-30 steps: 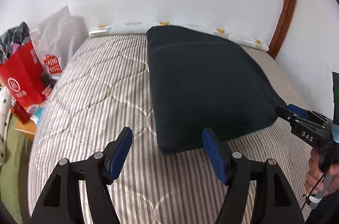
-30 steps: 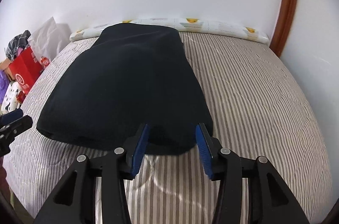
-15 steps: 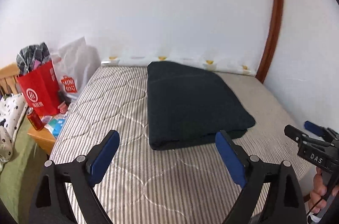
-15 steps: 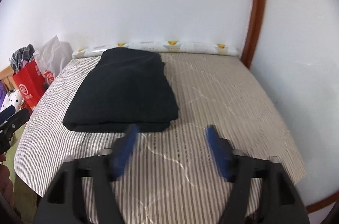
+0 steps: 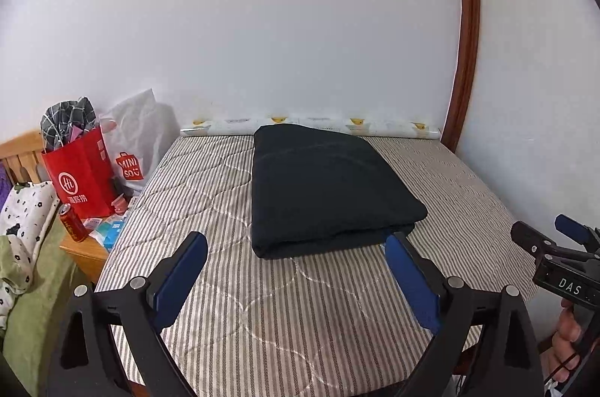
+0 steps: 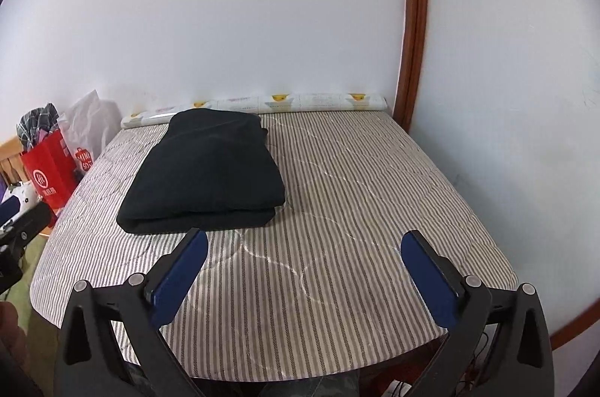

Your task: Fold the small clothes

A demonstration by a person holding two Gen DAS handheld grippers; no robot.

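Note:
A dark folded garment (image 5: 322, 187) (image 6: 210, 168) lies flat on the striped bed (image 5: 300, 322) (image 6: 356, 190), its thick folded edge towards me. My left gripper (image 5: 296, 243) hangs in front of that near edge, clear of the cloth. Its jaws are opening and nothing is between them. My right gripper (image 6: 304, 237) hovers over bare mattress, to the right of the garment's near corner. Its jaws are opening too, with only the bed showing between the blue pads. Each gripper shows at the edge of the other's view: right gripper (image 5: 543, 233), left gripper (image 6: 20, 213).
A red bag (image 5: 80, 172) and a white bag (image 5: 138, 142) stand left of the bed. A red can (image 5: 73, 222) sits on a wooden side table (image 5: 84, 250). A patterned roll (image 5: 311, 127) lies along the wall. A wooden frame (image 5: 467, 59) rises at the right.
Both grippers have pulled back and up from the garment's near edge while their jaws spread wide. The garment stays folded on the bed and looks smaller and farther off.

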